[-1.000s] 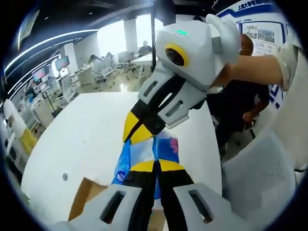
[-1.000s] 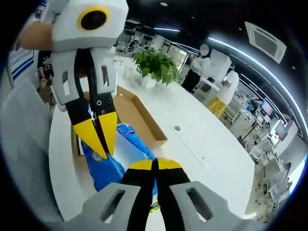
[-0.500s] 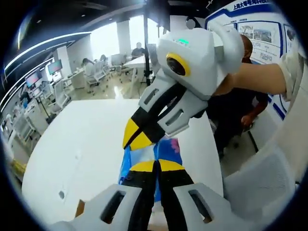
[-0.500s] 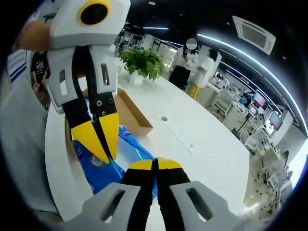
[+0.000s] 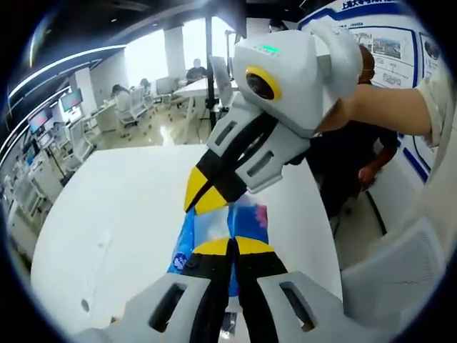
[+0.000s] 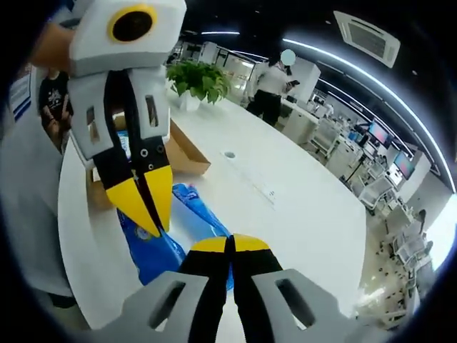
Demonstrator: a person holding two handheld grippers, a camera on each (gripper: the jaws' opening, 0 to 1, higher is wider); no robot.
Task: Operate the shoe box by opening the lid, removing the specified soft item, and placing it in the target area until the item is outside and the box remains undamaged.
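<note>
While held aloft:
Pack [image 5: 214, 229]: blue, soft, gripped at both ends above tabletop [image 5: 114, 214], outside box [image 6: 182, 153].
Left hand-held gripper [image 5: 230, 246]: pinched on pack.
Right hand-held gripper [image 6: 230, 244]: pinched on pack.
Axis: pack stretched gripper to gripper.

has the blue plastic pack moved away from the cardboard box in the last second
Yes. In the right gripper view the blue plastic pack, clamped by both grippers, now sits farther from the open brown cardboard shoe box on the white table, so it was carried away from it.
</note>
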